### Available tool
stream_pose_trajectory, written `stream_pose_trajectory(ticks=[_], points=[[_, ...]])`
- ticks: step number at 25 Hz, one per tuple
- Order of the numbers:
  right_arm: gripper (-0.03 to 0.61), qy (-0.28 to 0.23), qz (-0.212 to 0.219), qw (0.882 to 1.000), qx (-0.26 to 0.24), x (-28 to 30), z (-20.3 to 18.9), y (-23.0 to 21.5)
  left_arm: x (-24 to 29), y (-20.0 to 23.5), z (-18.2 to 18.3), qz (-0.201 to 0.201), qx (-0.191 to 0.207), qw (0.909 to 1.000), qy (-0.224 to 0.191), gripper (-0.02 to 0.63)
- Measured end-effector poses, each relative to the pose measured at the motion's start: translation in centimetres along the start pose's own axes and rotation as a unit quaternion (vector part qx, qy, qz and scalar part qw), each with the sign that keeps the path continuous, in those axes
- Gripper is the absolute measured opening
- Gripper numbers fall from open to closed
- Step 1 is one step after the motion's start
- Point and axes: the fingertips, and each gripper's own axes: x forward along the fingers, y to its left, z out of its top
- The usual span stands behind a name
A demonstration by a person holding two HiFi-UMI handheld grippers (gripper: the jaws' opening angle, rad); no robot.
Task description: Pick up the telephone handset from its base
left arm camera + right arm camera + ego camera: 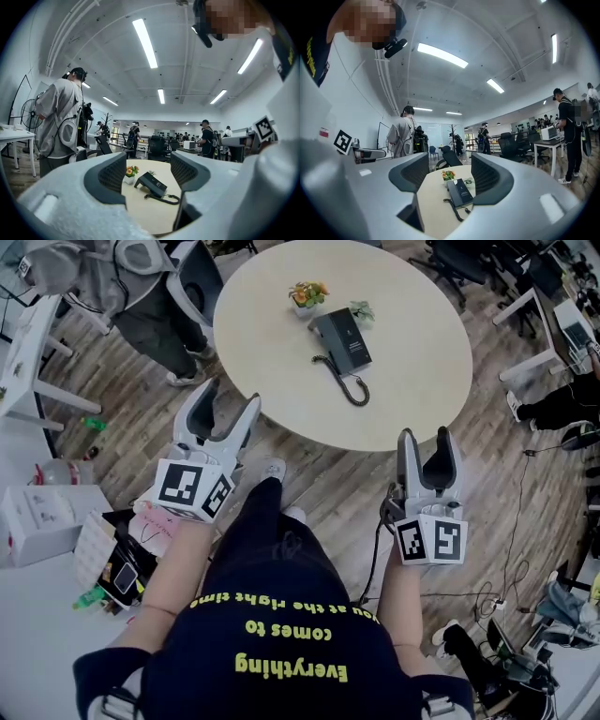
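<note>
Round table [412, 381] fills upper ctr of frame. L gripper [227, 399] at left ctr, R gripper [425, 437] at right ctr: jaws apart, nothing between. Telephone [343, 341] sits upper ctr on table, well apart from both. Flower pot [307, 296] near it.

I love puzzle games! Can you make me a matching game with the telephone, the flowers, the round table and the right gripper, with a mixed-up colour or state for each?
Things:
1. telephone
2. flowers
3. round table
4. right gripper

Colour or state:
A. open, with nothing between its jaws
B. orange
C. black
D. pale beige

Pairs: 1-C, 2-B, 3-D, 4-A
</note>
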Motion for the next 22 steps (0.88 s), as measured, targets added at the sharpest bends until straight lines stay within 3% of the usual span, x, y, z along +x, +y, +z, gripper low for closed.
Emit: stream_pose_trajectory(ticks=[8, 17, 22], points=[[0.308, 0.007, -0.005, 1.0, -0.009, 5.7, -0.2, 0.0, 5.2, 3.5, 0.5, -0.007, -0.006, 0.9999, -0.003, 0.355], [0.313, 0.0, -0.038, 0.999, -0.019, 13.9, 0.5, -1.0, 13.3, 9.2, 2.1, -0.029, -0.007, 0.9994, -0.018, 0.357], [0.322, 0.011, -0.046, 0.999, -0.024, 17.5, -0.1, -0.9, 16.7, 12.5, 2.5, -0.021, 0.001, 0.9996, -0.019, 0.36]])
